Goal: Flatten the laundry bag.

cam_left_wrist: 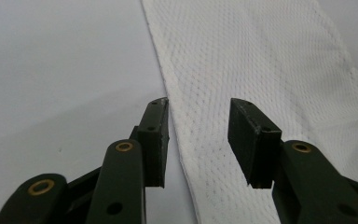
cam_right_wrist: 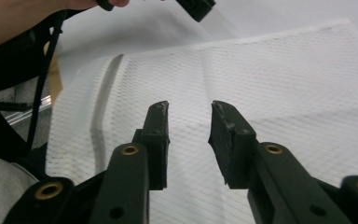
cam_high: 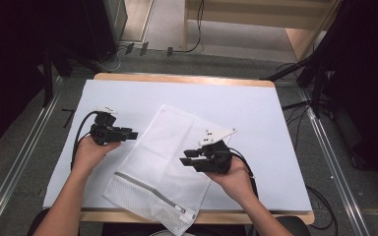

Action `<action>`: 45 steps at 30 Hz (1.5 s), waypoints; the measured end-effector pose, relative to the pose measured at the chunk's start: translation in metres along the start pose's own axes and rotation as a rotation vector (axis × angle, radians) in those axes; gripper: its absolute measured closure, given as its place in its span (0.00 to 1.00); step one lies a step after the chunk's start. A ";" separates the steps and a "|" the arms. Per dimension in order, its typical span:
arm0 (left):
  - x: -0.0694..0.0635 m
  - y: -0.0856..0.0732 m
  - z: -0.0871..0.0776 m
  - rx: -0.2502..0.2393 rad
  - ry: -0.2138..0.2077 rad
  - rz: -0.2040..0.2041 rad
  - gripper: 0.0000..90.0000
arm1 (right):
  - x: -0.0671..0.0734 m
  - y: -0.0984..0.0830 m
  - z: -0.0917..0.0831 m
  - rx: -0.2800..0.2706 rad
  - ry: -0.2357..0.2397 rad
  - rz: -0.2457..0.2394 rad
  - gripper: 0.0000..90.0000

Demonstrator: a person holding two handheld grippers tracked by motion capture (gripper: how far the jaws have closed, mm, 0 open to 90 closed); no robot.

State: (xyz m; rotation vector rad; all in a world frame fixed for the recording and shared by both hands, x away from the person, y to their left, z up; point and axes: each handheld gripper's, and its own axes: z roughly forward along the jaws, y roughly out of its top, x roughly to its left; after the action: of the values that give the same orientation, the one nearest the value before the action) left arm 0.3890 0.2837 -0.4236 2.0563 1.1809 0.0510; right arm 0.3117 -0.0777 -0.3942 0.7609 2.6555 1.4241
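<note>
The left claw [cam_left_wrist: 198, 140] hangs with jaws apart above the white mesh bag's [cam_left_wrist: 261, 70] edge on the table [cam_left_wrist: 60, 70].

Lab or recording studio, purpose-built data-capture station. Wood-edged desk [cam_high: 182, 78] under white sheet cover, standing on grey carpet floor [cam_high: 19, 147]. Black curtains [cam_high: 10, 59] close both sides. Metal floor rails [cam_high: 22, 164] flank desk. Black stand legs [cam_high: 295, 69] and loose cables [cam_high: 300, 115] on floor; light wooden furniture [cam_high: 275, 14] behind.
</note>
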 end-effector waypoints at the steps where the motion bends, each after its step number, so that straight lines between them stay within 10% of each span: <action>1: 0.000 0.000 0.004 0.009 -0.006 -0.005 0.64 | -0.008 -0.006 -0.003 -0.004 -0.016 0.007 0.74; 22: 0.008 0.001 0.032 0.042 0.008 0.033 0.59 | -0.085 -0.073 -0.028 0.058 -0.288 0.219 0.55; 28: 0.004 0.001 0.040 0.051 0.006 0.063 0.59 | -0.093 -0.081 -0.021 0.093 -0.298 0.256 0.52; 45: -0.006 0.004 0.050 0.067 -0.023 0.042 0.75 | -0.085 -0.072 0.010 0.110 -0.375 0.161 0.76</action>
State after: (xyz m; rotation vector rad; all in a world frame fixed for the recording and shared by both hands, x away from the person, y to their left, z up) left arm 0.4076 0.2490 -0.4553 2.1352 1.1394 0.0086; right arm 0.3599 -0.1404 -0.4739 1.1465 2.4398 1.0408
